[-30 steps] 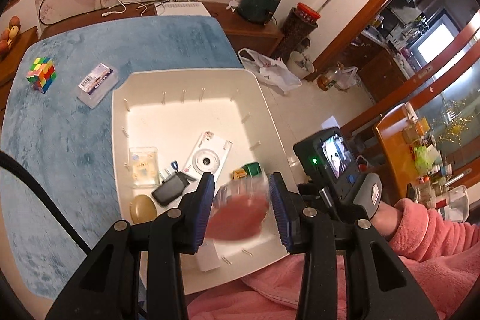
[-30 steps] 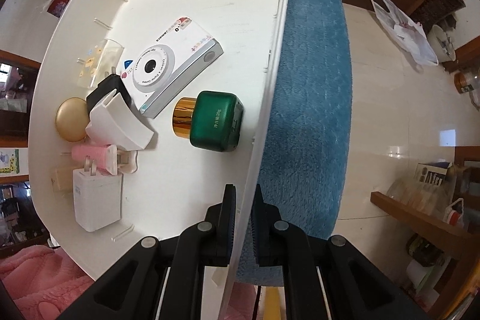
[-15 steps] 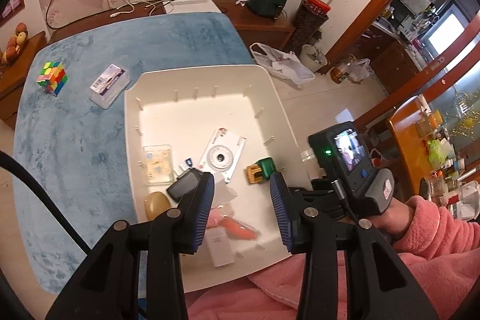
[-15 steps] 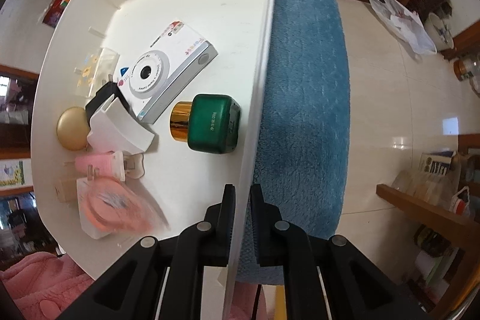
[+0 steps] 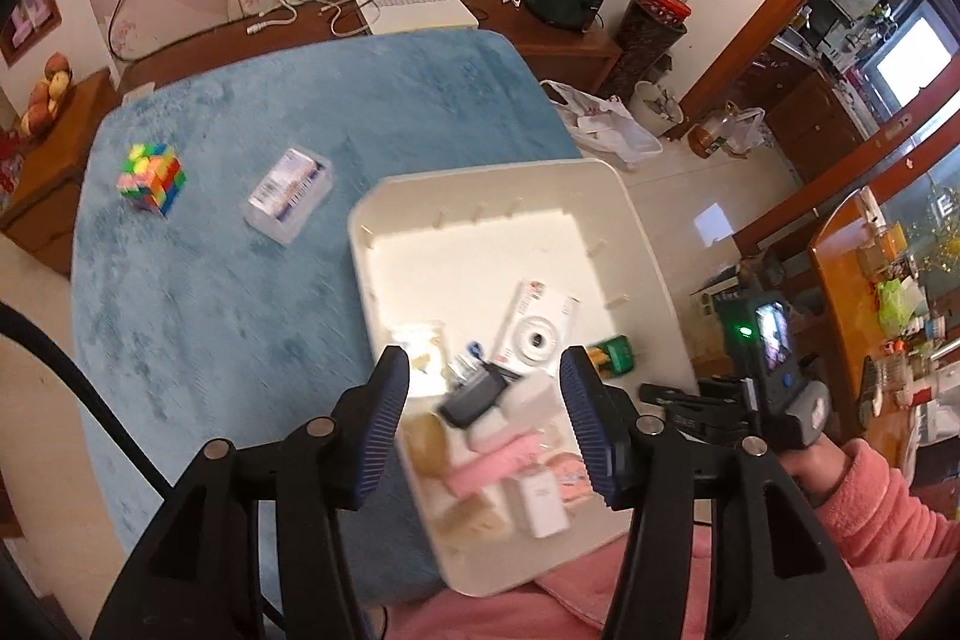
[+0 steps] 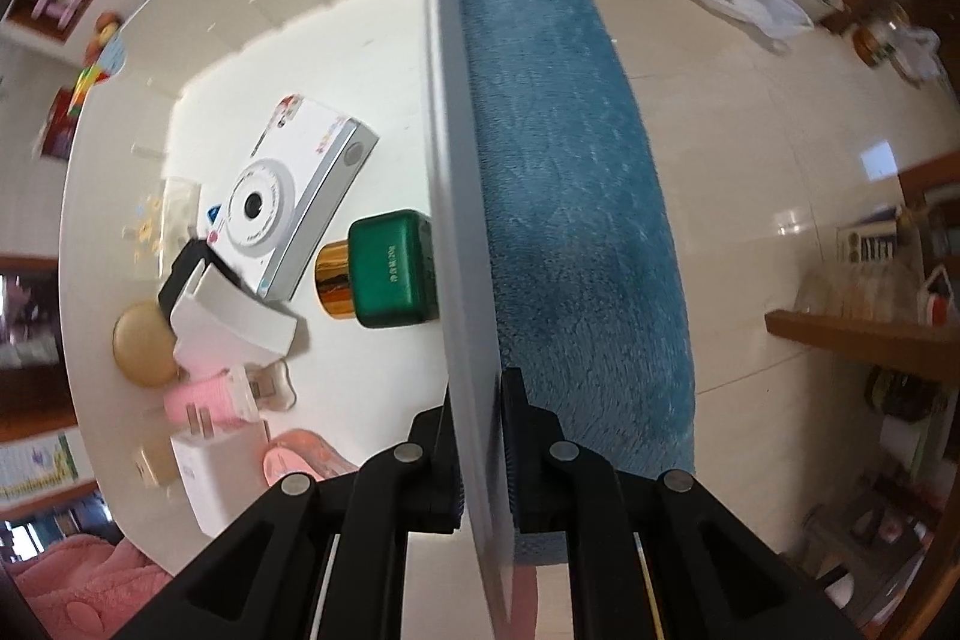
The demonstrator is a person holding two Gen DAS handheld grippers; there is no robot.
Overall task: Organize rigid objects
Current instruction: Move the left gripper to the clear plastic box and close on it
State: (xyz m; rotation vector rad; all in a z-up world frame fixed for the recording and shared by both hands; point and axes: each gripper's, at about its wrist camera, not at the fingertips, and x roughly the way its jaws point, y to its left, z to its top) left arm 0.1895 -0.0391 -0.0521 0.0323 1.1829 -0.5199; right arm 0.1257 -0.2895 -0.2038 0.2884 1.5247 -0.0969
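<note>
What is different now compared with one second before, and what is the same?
The left gripper let go of the pink round object, which now lies in the white tray. Its jaws are opening, empty, and it has drawn back above the tray. The right gripper stays clamped on the tray wall. The white camera and green bottle lie as before.
</note>
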